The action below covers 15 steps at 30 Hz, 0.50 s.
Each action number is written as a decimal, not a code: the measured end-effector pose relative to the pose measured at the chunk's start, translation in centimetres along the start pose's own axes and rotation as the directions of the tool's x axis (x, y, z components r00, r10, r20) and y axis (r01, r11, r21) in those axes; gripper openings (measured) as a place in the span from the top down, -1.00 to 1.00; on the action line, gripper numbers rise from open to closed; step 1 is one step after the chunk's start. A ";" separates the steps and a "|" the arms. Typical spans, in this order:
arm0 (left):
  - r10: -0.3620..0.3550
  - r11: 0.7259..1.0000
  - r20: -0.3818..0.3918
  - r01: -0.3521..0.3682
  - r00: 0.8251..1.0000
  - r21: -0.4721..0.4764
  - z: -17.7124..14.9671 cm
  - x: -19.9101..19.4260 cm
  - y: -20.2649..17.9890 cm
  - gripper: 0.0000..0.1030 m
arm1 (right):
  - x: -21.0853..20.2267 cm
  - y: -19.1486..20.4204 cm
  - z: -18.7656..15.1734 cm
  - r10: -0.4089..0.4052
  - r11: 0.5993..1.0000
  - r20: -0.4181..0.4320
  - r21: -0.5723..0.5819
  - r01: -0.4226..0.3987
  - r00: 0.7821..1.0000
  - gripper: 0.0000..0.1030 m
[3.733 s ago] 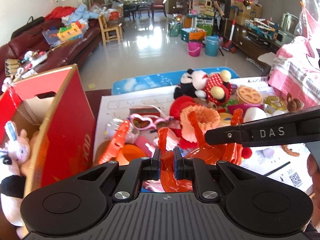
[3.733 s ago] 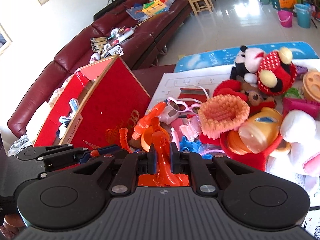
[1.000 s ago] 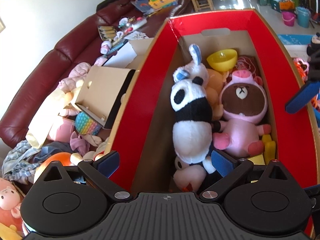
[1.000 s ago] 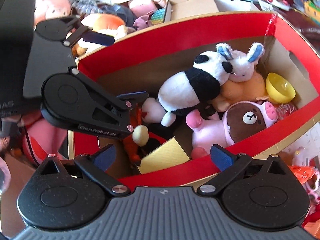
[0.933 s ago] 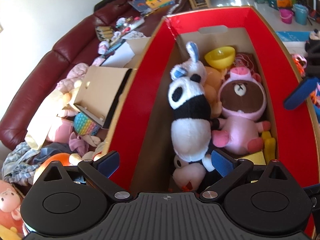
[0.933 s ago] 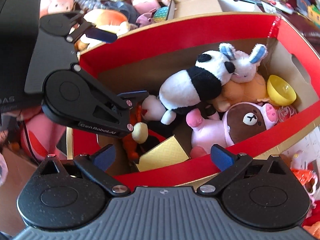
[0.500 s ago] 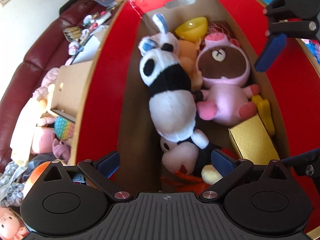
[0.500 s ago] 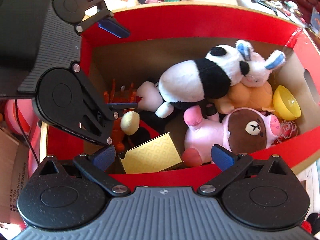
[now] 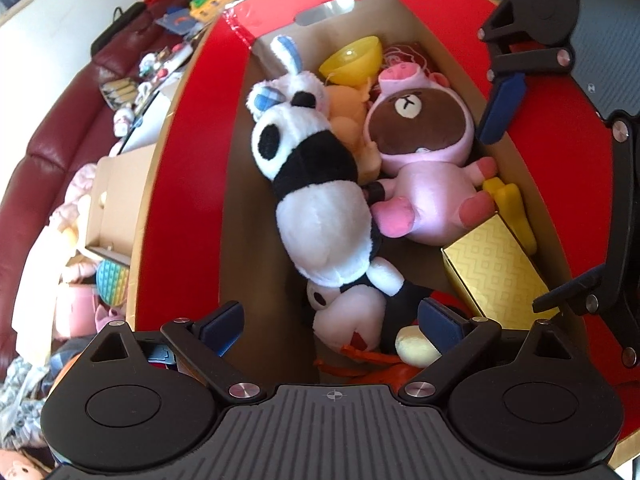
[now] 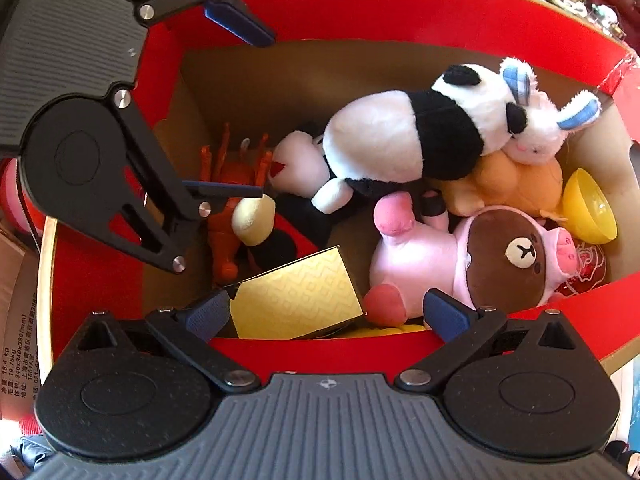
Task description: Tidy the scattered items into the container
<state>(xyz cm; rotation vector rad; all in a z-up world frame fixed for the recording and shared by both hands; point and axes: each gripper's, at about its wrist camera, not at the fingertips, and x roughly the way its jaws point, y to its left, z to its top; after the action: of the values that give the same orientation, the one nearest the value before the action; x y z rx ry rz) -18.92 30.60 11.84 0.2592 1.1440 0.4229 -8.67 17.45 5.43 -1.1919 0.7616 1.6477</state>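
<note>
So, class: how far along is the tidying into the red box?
Done: the orange toy lies in the red box beside the panda. In hand: nothing; the left tool and the right tool are open. Left: cannot tell; these views show only the box.

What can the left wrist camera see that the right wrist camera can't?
Only the left wrist view shows the dark red sofa, an open cardboard box and a rainbow pop toy outside the red box.

Only the right wrist view shows the orange plastic toy almost whole, lying in the box's corner, and a label with printed text outside the box.

Both show the red box, with the panda plush, bunny plush, pink-suited bear plush, yellow bowl and gold box inside, and both grippers open above them.
</note>
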 end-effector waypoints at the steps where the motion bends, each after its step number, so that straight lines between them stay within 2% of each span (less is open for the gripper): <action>1: -0.003 1.000 0.002 0.003 1.000 0.002 0.0 0.0 0.0 -0.90 | 0.1 0.0 -0.1 0.002 1.000 0.001 -0.004 -0.002 1.000 -0.99; 15: 0.011 0.999 0.015 -0.012 1.000 0.030 -0.2 0.0 -0.4 -0.83 | 0.3 0.3 0.0 0.023 0.999 -0.001 -0.025 -0.023 1.000 -0.99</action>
<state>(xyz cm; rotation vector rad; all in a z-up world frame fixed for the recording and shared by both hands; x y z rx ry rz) -19.01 30.22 11.63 0.2948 1.1359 0.4134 -8.95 17.42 5.12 -1.2056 0.7595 1.6802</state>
